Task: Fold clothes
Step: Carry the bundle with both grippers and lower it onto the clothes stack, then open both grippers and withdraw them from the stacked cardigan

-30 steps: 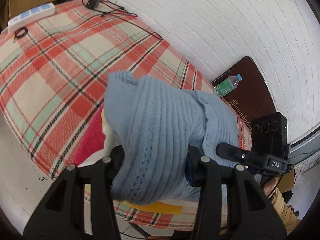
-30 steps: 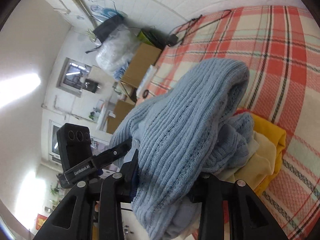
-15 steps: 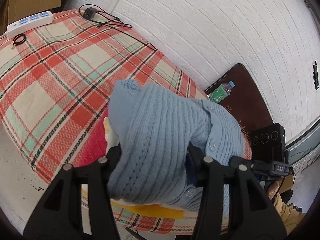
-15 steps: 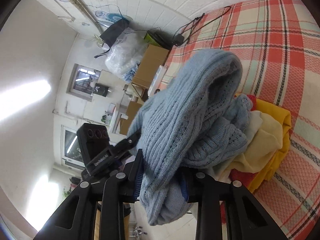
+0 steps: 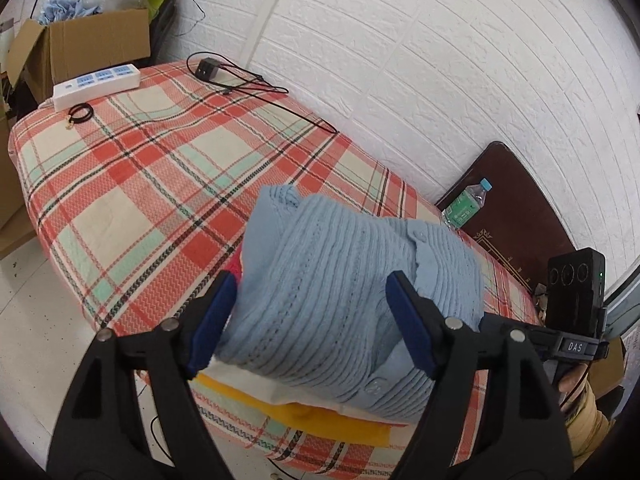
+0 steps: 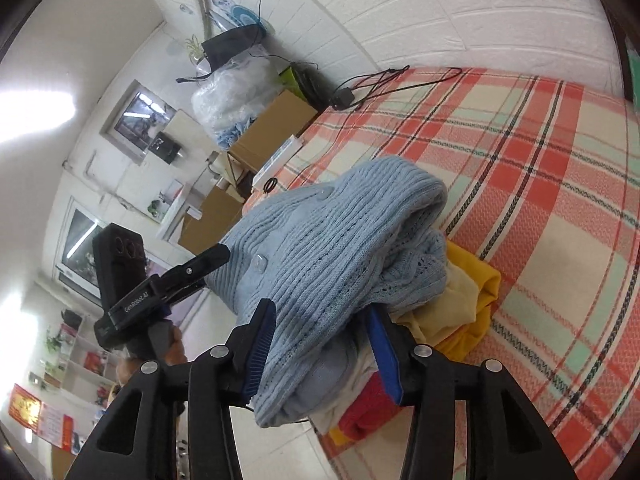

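Both my claws, left [image 5: 310, 322] & right [image 6: 320, 338], gape wide round the cardigan [image 5: 344, 296], gripping nothing; soft, light, floppy knit, so I'd pinch folded edges.

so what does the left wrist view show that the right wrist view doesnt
Only the left wrist view: a water bottle on a dark wooden board, and the right gripper from the side. Only the right wrist view: windows, shelves and the left gripper. Both: the blue cardigan on the clothes pile, the plaid bedcover, the charger cable.
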Tool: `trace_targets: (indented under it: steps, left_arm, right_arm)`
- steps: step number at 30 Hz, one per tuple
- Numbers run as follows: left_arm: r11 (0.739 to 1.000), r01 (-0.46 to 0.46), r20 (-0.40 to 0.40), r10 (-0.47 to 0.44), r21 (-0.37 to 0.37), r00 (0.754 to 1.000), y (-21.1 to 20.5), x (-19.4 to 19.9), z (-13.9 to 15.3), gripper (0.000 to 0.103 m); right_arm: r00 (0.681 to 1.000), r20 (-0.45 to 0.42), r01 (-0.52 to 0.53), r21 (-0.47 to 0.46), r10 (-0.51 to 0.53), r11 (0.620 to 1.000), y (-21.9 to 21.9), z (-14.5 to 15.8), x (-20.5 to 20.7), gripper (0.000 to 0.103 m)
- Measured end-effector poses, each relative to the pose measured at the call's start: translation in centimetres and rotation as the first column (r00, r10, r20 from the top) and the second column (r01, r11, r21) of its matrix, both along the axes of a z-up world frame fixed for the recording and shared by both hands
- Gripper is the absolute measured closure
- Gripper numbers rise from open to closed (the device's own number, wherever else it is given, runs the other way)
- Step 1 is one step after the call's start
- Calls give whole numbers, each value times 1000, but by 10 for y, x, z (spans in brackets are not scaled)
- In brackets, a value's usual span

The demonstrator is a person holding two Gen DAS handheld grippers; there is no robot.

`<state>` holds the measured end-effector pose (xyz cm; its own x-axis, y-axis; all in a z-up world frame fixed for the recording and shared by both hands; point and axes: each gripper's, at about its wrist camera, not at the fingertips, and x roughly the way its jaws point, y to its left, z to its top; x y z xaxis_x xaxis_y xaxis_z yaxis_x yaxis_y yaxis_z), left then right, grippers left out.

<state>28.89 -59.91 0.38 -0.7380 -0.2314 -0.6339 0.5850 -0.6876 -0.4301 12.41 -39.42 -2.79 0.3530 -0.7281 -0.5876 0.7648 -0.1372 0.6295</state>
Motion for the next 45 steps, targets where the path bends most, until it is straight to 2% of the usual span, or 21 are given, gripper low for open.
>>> trace_targets:
  steps: [3, 6, 9, 11, 13, 15, 21, 26, 34, 36, 38, 43, 45]
  left_arm:
    - [997, -44, 16, 45, -64, 999, 11, 9, 9, 24]
    - [986, -72, 26, 77, -150, 997, 28, 18, 20, 20]
    - [976, -64, 41, 74, -210, 996, 53, 18, 27, 11]
    - [966, -58, 52, 73, -250, 996, 70, 18, 32, 3]
    - [956, -51, 62, 72, -289, 996, 86, 18, 37, 3]
    - [960, -28, 51, 44, -278, 998, 99, 15, 37, 1]
    - [975, 18, 68, -3, -219, 998, 127, 4, 25, 1]
    - [983, -21, -22, 18, -182, 1000, 141, 14, 23, 1]
    - [962, -123, -28, 120, -245, 992, 165, 25, 34, 1]
    - [957, -134, -26, 132, -257, 991, 169, 26, 37, 1]
    - [966, -112, -43, 105, -231, 994, 171, 25, 38, 1]
    - [966, -163, 28, 172, -201, 985, 161, 19, 33, 1]
    - [967, -161, 37, 172, -197, 984, 157, 20, 30, 1]
  right_arm:
    - [997, -80, 1, -3, -1, 1000, 7, 5, 3, 55]
    - [986, -168, -5, -31, 0, 1000, 18, 14, 9, 44]
    - [963, -271, -32, -87, 7, 996, 34, 28, 21, 36]
    - [942, -336, -60, -130, 13, 990, 45, 38, 31, 27]
    - [917, -398, -88, -139, 26, 986, 53, 43, 41, 21]
    - [900, -435, -104, -136, 35, 985, 57, 45, 48, 21]
    - [879, -471, -144, -112, 75, 983, 66, 40, 58, 21]
    - [882, -468, -128, -107, 64, 986, 72, 40, 54, 21]
    - [882, -468, -118, -103, 56, 988, 75, 38, 50, 21]
    - [884, -464, -117, -95, 60, 989, 75, 36, 50, 21]
    - [885, -462, -117, -88, 63, 989, 75, 33, 50, 21]
    - [889, -451, -127, -76, 80, 989, 75, 28, 51, 21]
    - [884, -458, -138, -73, 90, 988, 76, 28, 55, 21]
